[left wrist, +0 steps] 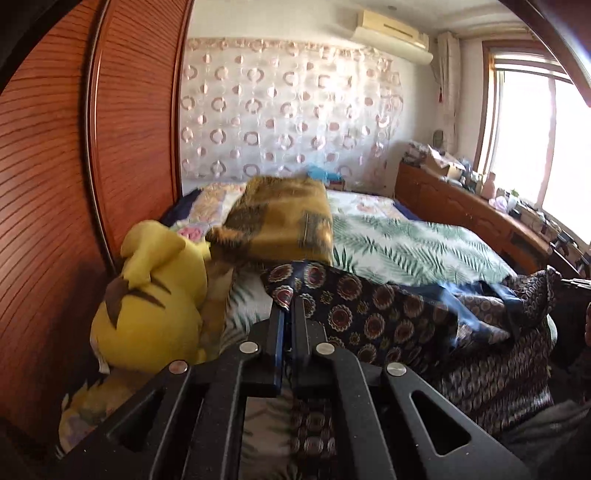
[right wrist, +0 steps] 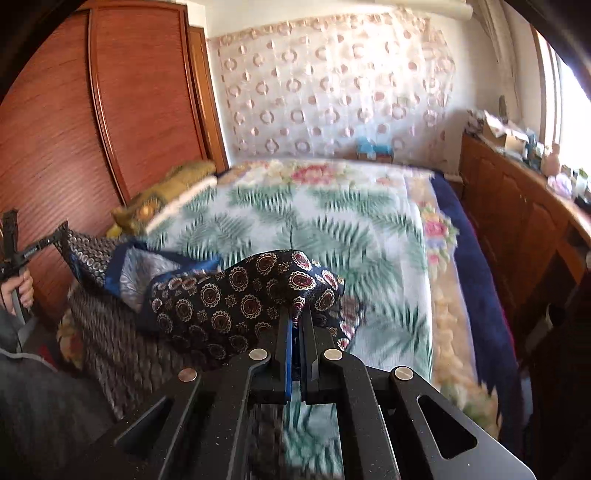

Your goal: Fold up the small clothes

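Bedroom, two wrist views over a bed w/ a palm-leaf sheet. One dark patterned garment, navy w/ round medallions and a blue lining, hangs stretched above the near edge of the bed, between two grippers. Left gripper: jaws together, clamped on a corner of the cloth toward the bed's left side. Right gripper: jaws together, clamped on another bunched corner, further right. In the right view the left gripper shows small at far left, w/ a hand on its handle.

Risks, as judgement: both pinches take only a thin bit of slick-looking fabric, so a tug apart could pull a corner free. The middle sags and the lining shows, so laying it down now may trap a crease or twist. The cloth could also snag the toy beside it.

Count: 1 garment, 2 grippers, 1 yellow plush toy at the bed's left edge, 1 folded mustard blanket behind it, 1 wooden wardrobe, 1 air-con unit.
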A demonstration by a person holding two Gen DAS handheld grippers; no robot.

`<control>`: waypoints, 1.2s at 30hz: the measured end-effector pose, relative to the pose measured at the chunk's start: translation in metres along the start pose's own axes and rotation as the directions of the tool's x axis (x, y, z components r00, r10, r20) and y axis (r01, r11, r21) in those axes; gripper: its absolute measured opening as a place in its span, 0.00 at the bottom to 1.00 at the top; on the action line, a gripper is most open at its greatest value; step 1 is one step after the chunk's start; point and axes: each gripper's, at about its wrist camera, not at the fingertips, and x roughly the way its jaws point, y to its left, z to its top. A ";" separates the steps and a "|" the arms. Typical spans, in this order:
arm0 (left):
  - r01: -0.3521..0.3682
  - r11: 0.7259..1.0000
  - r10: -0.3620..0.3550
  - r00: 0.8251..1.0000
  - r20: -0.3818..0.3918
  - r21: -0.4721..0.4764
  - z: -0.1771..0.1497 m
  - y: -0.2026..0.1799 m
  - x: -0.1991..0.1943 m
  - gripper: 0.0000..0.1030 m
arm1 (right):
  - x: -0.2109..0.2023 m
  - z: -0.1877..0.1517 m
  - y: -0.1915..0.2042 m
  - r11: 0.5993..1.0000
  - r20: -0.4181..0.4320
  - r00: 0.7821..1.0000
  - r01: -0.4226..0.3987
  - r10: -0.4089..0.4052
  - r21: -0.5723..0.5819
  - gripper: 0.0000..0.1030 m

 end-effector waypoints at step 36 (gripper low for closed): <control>-0.011 0.997 0.029 0.971 -0.239 0.076 0.014 -0.007 0.135 0.73 | 0.104 0.047 -0.017 0.997 -0.098 0.992 0.076 -0.077 -0.016 0.48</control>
